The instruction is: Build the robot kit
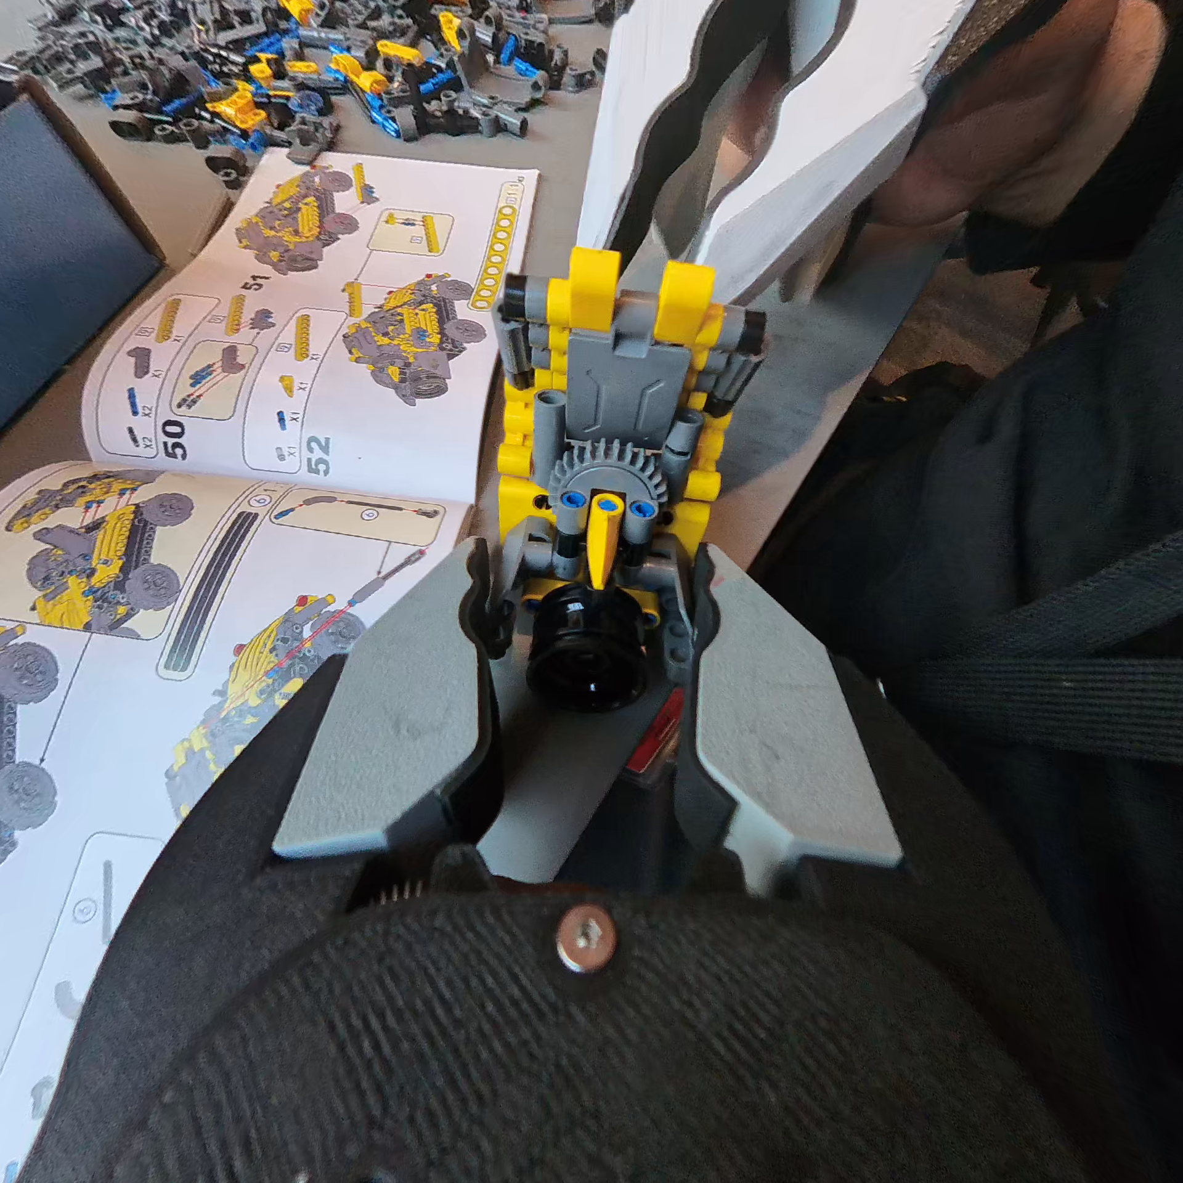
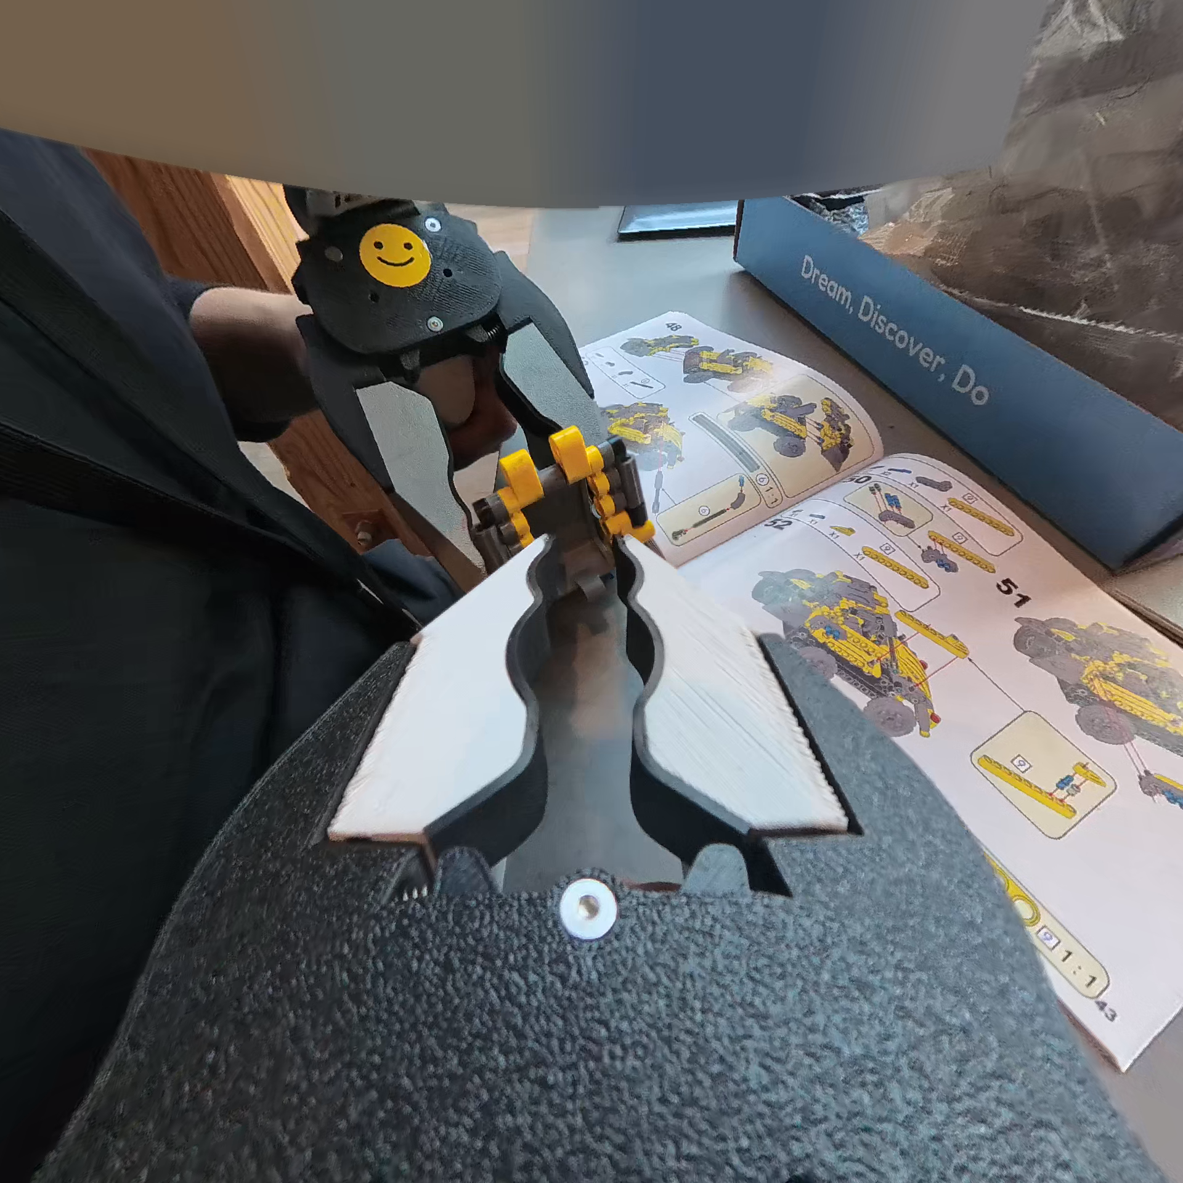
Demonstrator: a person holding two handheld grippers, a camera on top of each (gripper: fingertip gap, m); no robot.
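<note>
Left wrist view is showing the left gripper (image 1: pixel 592 576) clamping the yellow-and-grey brick model (image 1: pixel 614 410) at its near end; the right gripper (image 2: pixel 579 554) is pinching its far end, the instruction booklet (image 1: pixel 307 333) lying beside them.

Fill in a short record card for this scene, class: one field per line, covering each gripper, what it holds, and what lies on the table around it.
Left gripper: shut on the brick model, at its black-wheel end
Right gripper: shut on the same model's far end
Brick model: yellow and grey, with a grey gear; held off the table between both grippers
Instruction booklet: open, lying flat on the grey table
Loose bricks: heap beyond the booklet
Blue box: beside the booklet
</note>
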